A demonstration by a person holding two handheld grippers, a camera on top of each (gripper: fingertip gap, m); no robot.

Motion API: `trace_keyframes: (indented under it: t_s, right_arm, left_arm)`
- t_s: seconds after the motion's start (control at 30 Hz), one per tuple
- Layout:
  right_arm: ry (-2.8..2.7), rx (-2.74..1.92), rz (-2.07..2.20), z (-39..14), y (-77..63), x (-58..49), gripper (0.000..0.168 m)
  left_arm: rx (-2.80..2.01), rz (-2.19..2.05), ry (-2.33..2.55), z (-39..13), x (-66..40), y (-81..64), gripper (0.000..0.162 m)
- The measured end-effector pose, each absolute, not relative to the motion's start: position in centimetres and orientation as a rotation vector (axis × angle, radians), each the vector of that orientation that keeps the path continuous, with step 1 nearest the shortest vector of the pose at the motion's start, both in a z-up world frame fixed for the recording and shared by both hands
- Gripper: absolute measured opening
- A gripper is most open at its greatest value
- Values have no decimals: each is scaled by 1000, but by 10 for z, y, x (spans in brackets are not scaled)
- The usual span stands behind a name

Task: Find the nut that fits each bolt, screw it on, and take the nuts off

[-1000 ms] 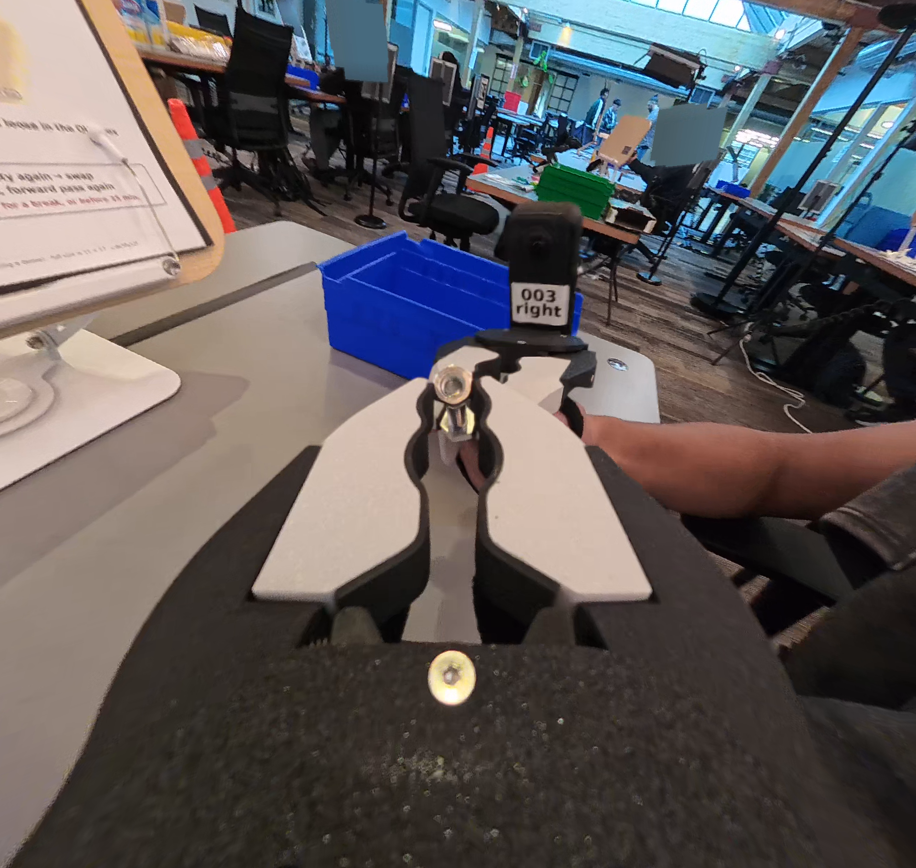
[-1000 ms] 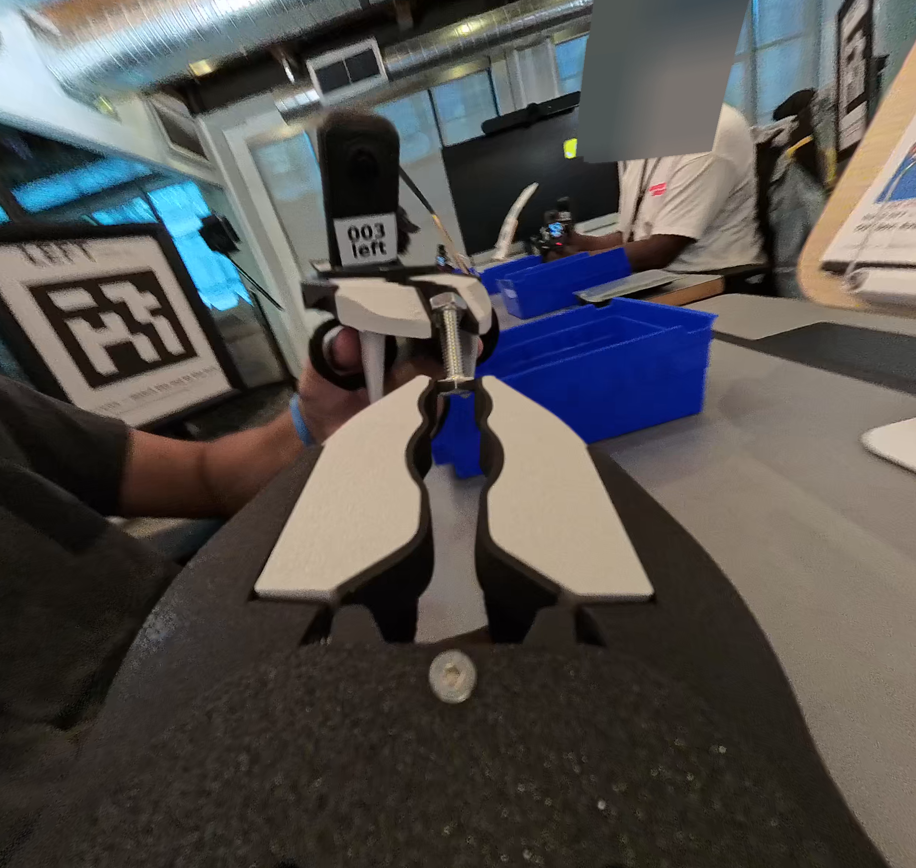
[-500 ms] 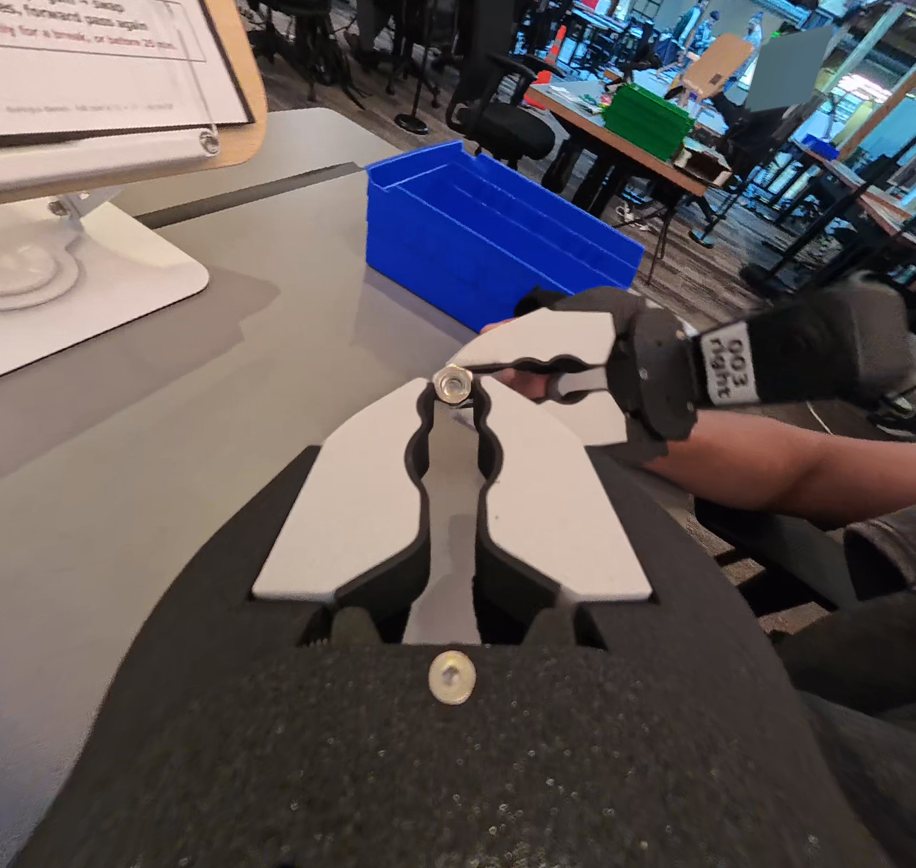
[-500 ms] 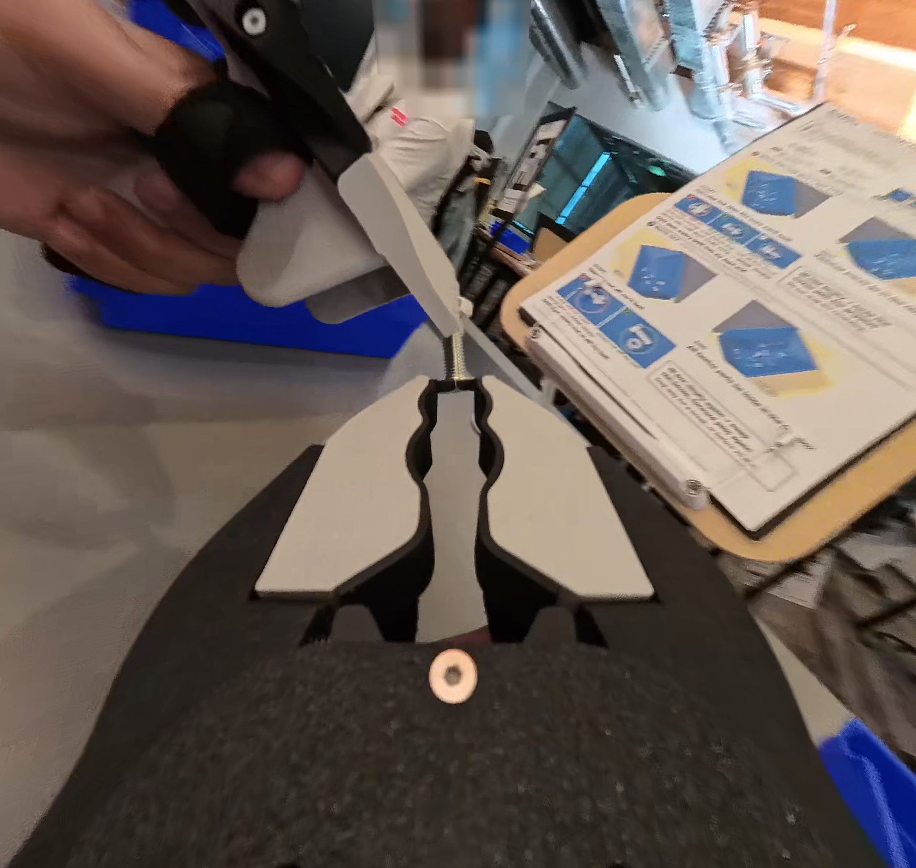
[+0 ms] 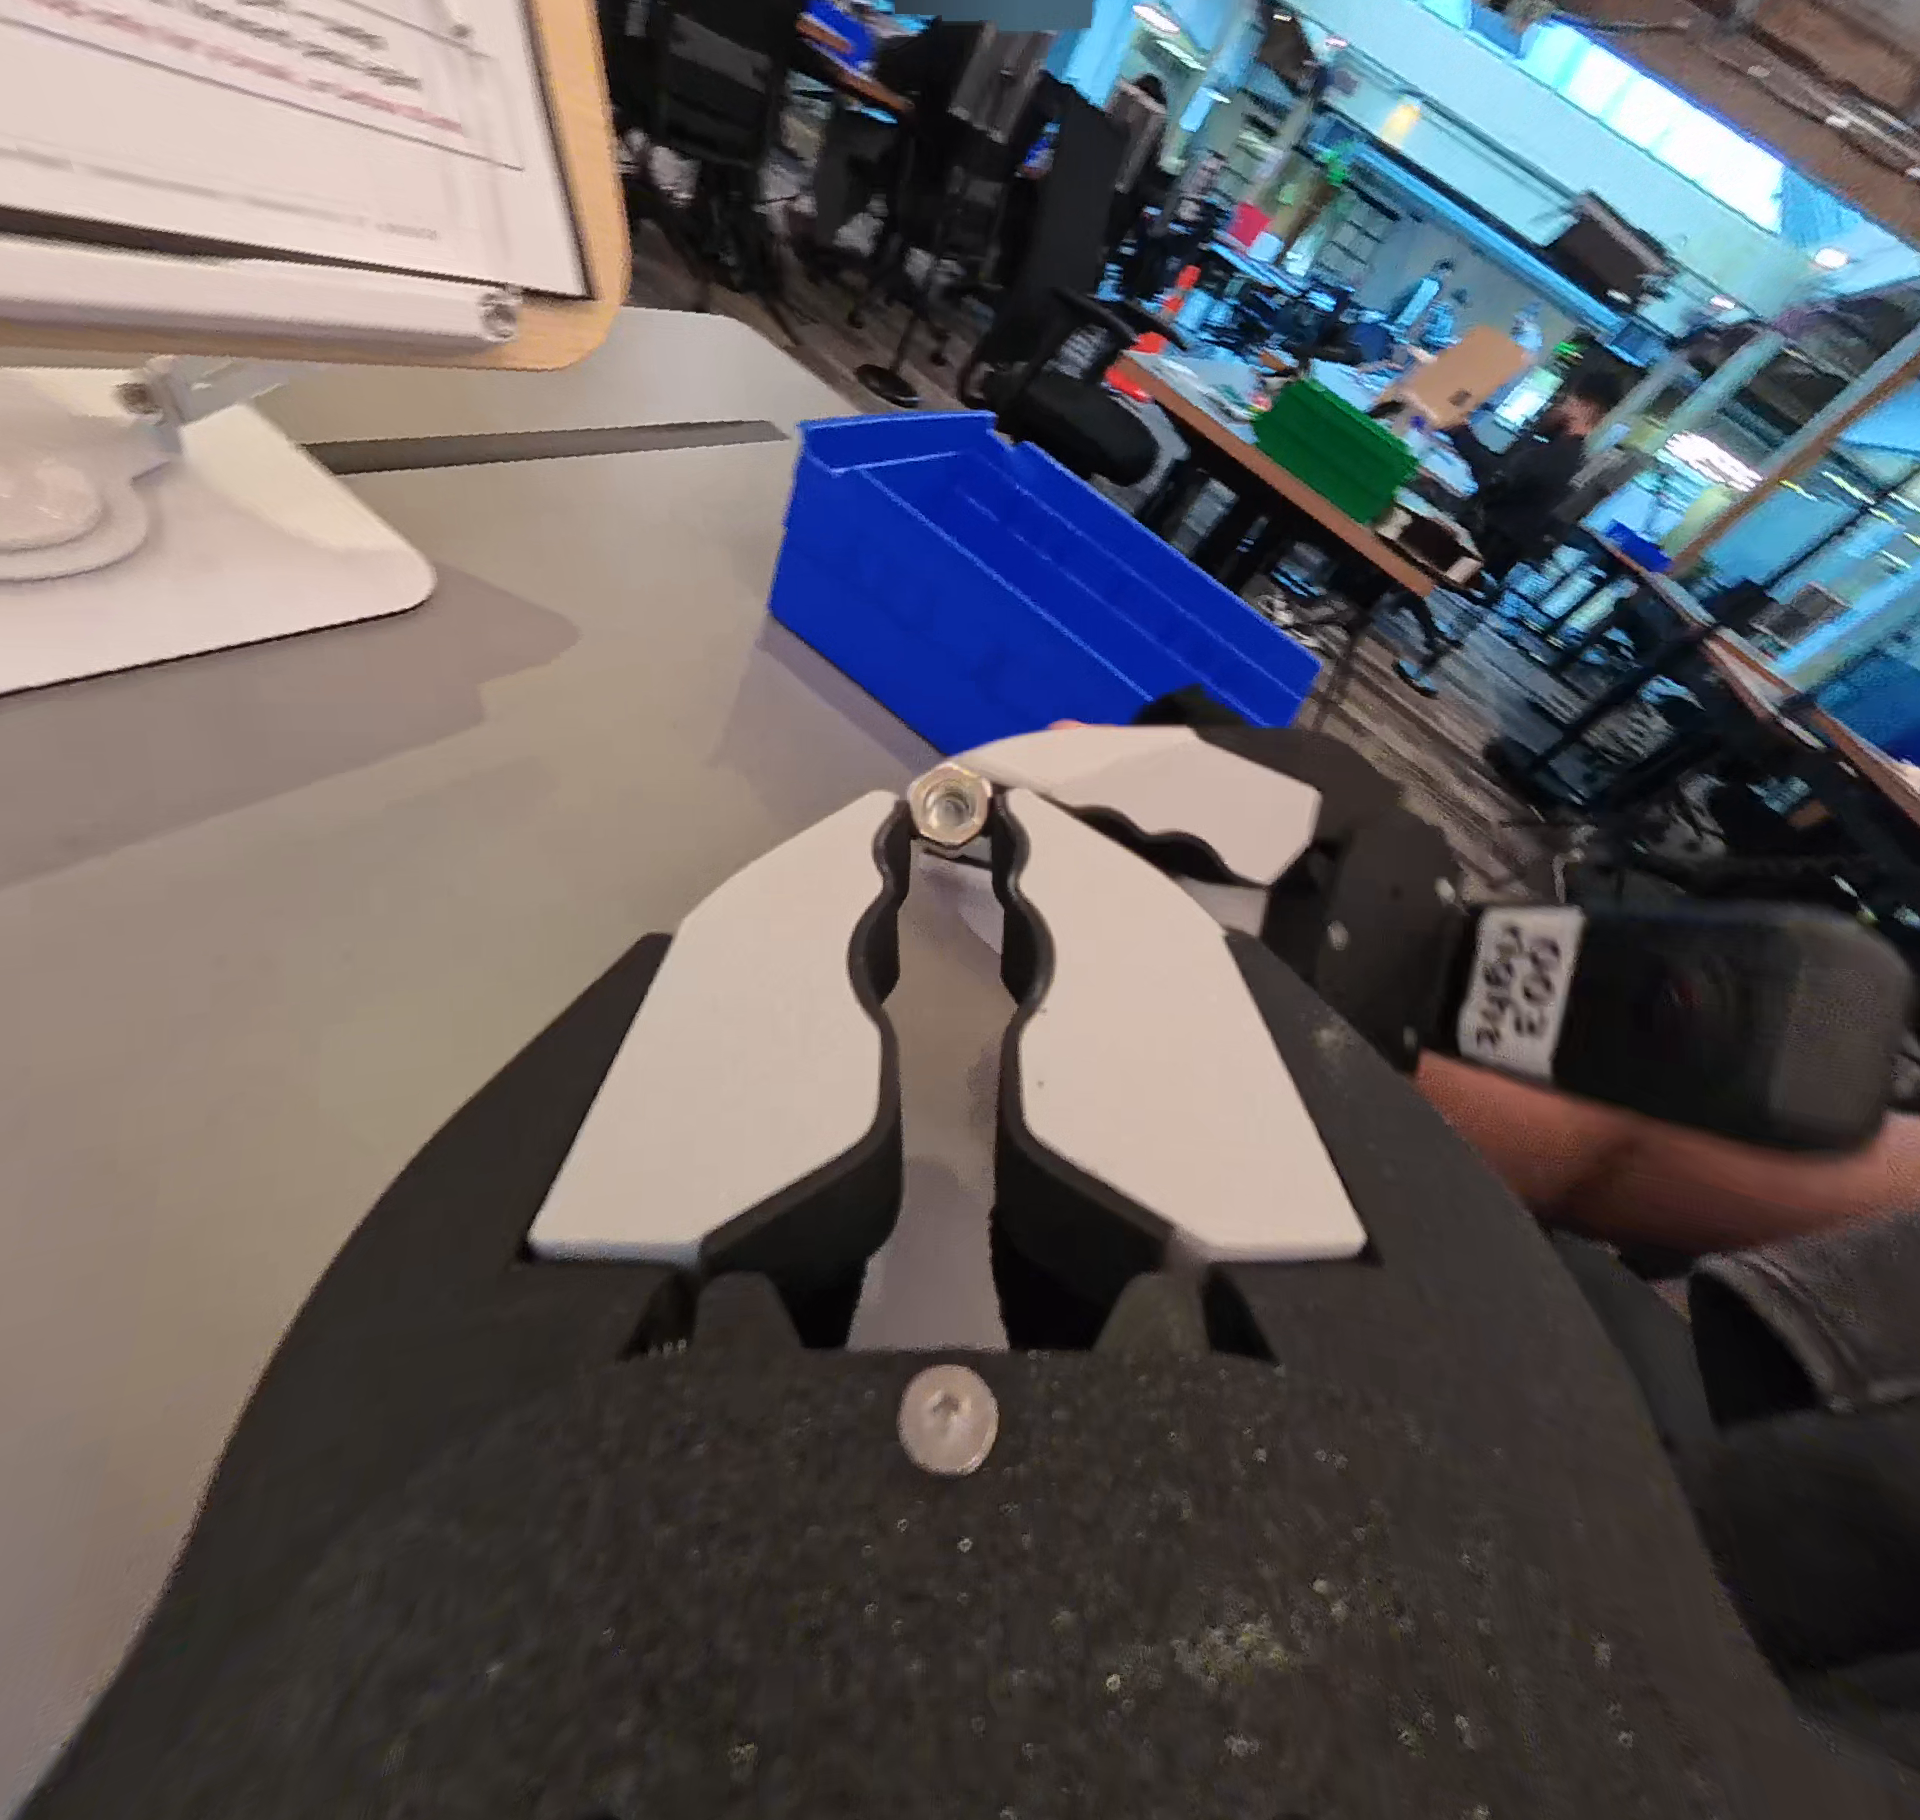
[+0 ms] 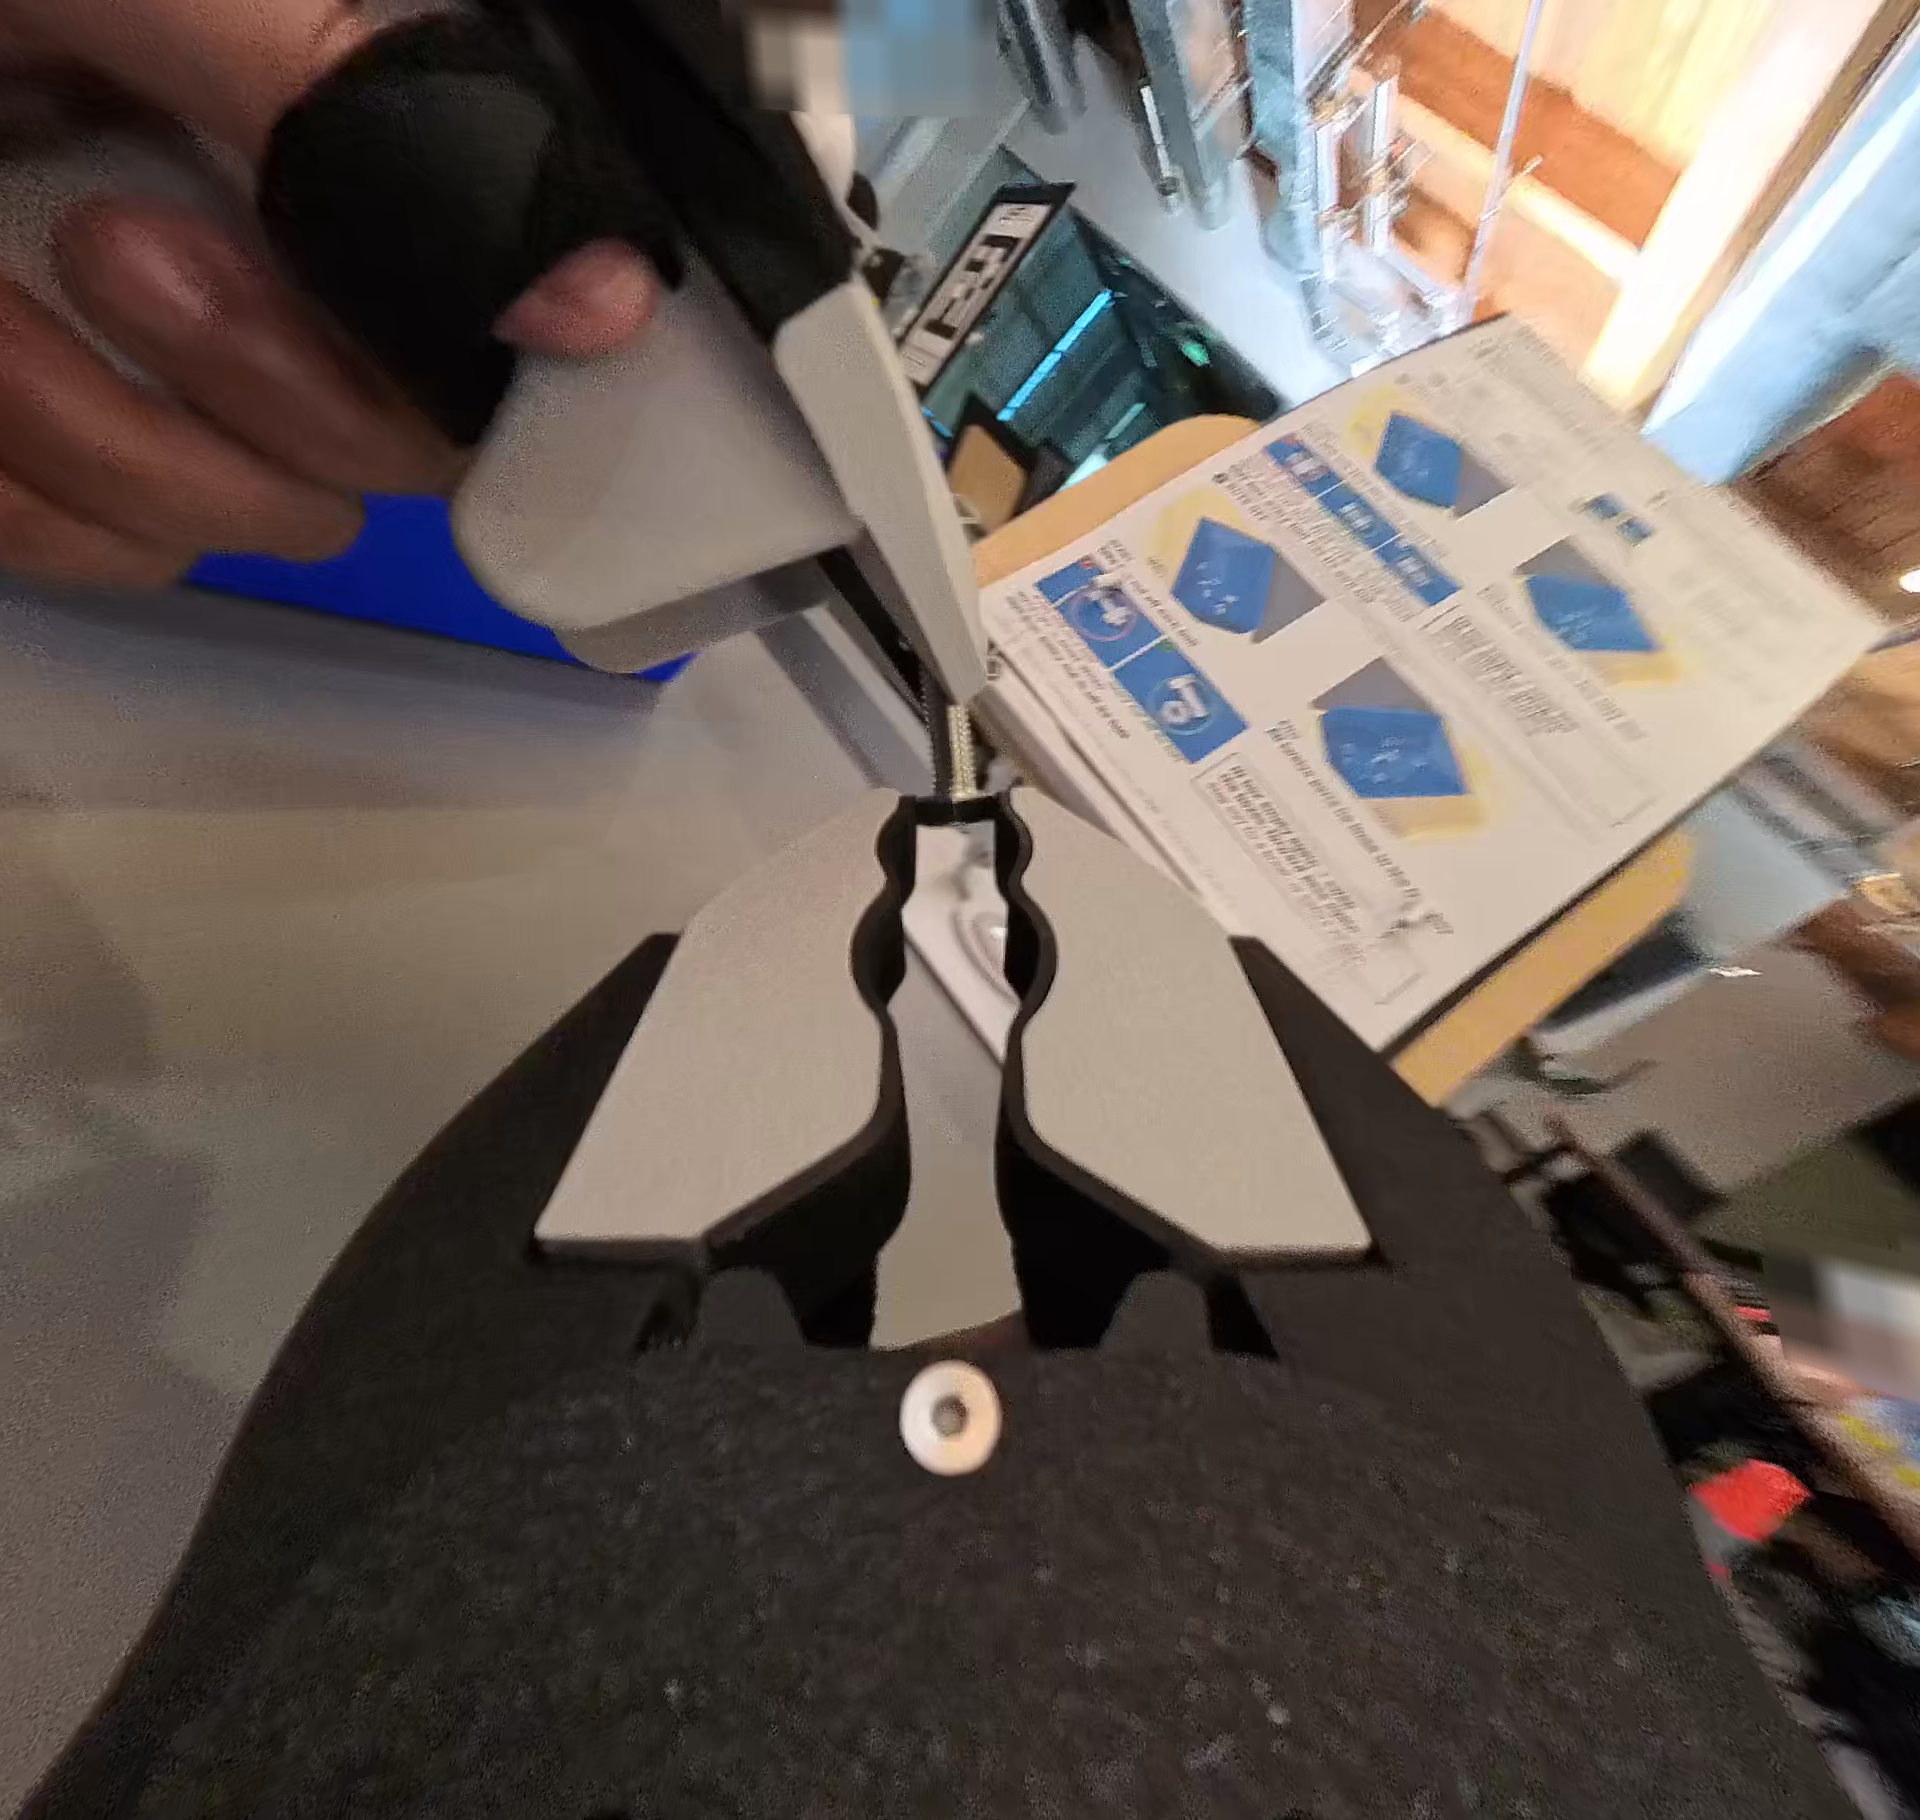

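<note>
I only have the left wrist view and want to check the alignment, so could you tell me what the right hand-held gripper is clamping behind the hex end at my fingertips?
Observer: In the right wrist view, the right hand-held gripper is closed on the end of a threaded shaft. It is too dark to tell whether a nut sits there.
Operator: Does that shaft reach my side?
Observer: Yes, it runs straight up into the fingertips of the left hand-held gripper.
Operator: How is mine being held?
Observer: A hand wraps it, with one finger through a black loop.
</note>
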State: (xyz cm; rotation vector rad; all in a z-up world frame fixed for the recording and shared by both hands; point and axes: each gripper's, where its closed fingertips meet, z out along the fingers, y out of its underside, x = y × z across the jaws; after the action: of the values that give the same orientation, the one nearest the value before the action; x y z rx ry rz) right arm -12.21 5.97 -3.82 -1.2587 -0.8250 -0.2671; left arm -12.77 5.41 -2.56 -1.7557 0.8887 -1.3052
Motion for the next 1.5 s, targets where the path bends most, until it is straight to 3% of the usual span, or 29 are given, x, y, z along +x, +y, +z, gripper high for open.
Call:
trace_keyframes:
  t_s: [0.2, 0.57, 1.1, 1.27, 1.37, 1.5]
  right_arm:
    - [-821, -1352, 153, -41, 55, -131, 14]
    - [-932, -1457, 750, -54, 33, -152, 14]
    - [-1178, -1384, 1499, -50, -44, -184, 14]
    - [-1178, -1366, 1532, -47, -48, -187, 14]
    - [-1137, -1366, 1512, -44, -41, -184, 14]
    - [-1084, -1363, 1476, -40, -32, -178, 14]
  left_arm:
    - [-1650, -1301, 1055, -22, -128, 45, 14]
    - [-1505, -913, 1488, -35, -145, 30, 14]
    - [-1270, -1333, 1900, -32, -175, -44, 14]
    - [-1236, -1364, 1903, -29, -177, -49, 14]
    - [-1283, -1345, 1889, -33, -174, -44, 33]
    - [-1310, -1319, 1819, -32, -167, -33, 41]
